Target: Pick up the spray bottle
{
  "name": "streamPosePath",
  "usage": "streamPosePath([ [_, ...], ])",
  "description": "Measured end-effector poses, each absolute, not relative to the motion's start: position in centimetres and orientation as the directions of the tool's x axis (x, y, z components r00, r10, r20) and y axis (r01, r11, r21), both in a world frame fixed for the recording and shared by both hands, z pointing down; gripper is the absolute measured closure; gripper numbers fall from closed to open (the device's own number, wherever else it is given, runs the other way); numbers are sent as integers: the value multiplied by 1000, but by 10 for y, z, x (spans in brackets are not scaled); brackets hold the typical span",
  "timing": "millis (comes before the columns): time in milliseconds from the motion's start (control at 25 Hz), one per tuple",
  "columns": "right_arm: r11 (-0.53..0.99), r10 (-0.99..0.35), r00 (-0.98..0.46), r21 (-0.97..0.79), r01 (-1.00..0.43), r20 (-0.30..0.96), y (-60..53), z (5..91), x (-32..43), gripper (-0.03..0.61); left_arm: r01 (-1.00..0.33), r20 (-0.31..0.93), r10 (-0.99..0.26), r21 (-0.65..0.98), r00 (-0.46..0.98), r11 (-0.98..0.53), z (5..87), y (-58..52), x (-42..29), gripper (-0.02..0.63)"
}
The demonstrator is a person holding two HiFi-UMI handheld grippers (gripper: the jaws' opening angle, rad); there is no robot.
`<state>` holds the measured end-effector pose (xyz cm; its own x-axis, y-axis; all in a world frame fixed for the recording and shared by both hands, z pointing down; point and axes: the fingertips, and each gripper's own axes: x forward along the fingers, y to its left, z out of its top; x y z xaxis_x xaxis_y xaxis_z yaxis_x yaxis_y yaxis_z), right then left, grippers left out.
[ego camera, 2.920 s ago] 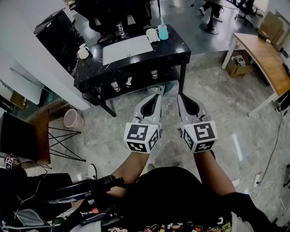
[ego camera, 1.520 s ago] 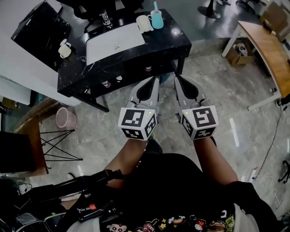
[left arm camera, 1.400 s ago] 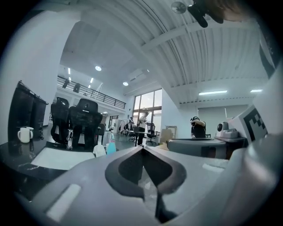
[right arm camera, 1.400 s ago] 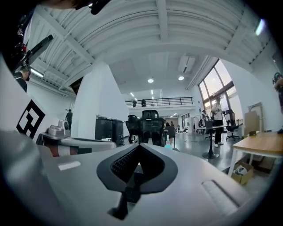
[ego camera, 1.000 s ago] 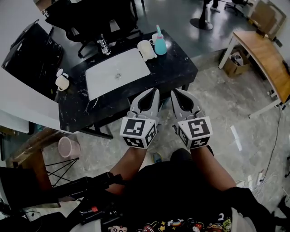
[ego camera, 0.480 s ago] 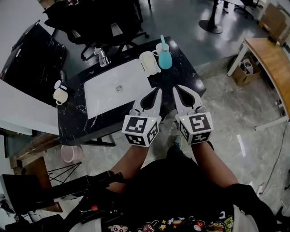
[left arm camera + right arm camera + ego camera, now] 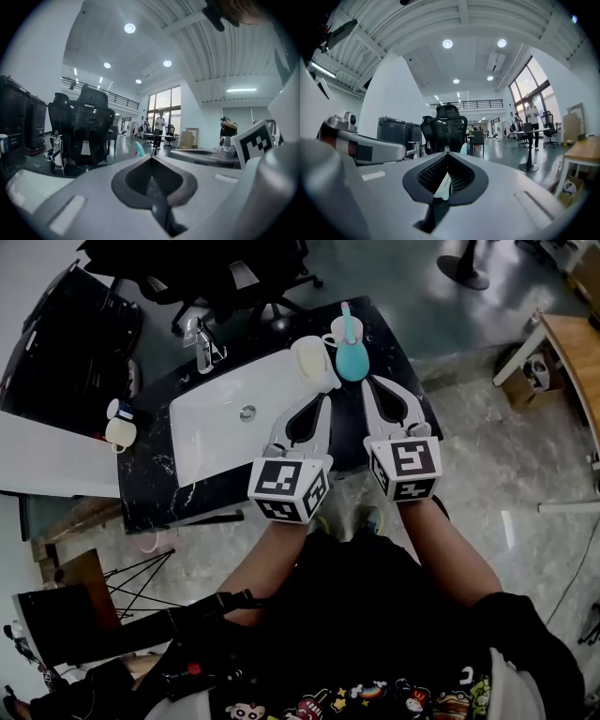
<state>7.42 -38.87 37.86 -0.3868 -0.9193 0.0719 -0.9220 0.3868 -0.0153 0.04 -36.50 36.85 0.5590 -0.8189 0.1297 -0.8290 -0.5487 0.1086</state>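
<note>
Head view: a person stands at a black marble tabletop [image 7: 159,479] and holds a gripper in each hand, side by side over its near right part. The left gripper [image 7: 324,398] and the right gripper [image 7: 367,382] both point away from the person, and each carries a marker cube, the left cube [image 7: 286,488] and the right cube [image 7: 405,467], at the end nearest the wrist. The spray bottle [image 7: 352,357], teal with a pink top, stands upright at the far right of the tabletop, just beyond the tips of the right gripper and not touched by either gripper. A white mug [image 7: 313,363] sits just beside it on the left. A white sink basin [image 7: 220,423] is set into the middle of the tabletop, with a metal faucet [image 7: 202,334] at its far edge, and a small white cup [image 7: 118,427] stands at the tabletop's left end. A black office chair [image 7: 239,263] stands behind the tabletop. Left gripper view: the jaws of the left gripper [image 7: 151,157] meet at their tips and hold nothing; a small teal shape [image 7: 140,150] shows just above and left of the tips, too small to identify with certainty. Right gripper view: the jaws of the right gripper [image 7: 447,153] are likewise closed at the tips and empty, with the office chair [image 7: 447,126] beyond them.
</note>
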Motion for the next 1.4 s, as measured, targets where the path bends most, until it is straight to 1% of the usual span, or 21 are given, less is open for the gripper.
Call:
streamPosePath([
  [160,362,-927,-360,-7,-932,101,-420,393,70,538,-821,151,-807,114,571,-559,376,-391,1,612],
  [280,353,-928,-351,-7,-936,123,-439,401,64,503,-815,156,-800,114,579,-568,376,-406,-1,612],
  [480,335,-930,-333,-12,-942,158,-468,416,56,472,-814,168,-796,126,581,-567,380,-428,-10,612],
  [680,291,-938,-289,-21,-957,193,-493,433,59,394,-813,181,-793,138,582,-565,386,-447,-13,612],
  [800,270,-941,-269,-22,-963,206,-508,440,60,370,-813,191,-791,144,582,-564,391,-456,-13,612],
  [1080,223,-954,-222,-19,-975,201,-535,447,57,345,-819,209,-792,160,574,-551,399,-470,-18,612],
  [1400,201,-958,-201,-24,-979,205,-551,450,58,342,-819,220,-789,169,574,-549,406,-478,-20,612],
])
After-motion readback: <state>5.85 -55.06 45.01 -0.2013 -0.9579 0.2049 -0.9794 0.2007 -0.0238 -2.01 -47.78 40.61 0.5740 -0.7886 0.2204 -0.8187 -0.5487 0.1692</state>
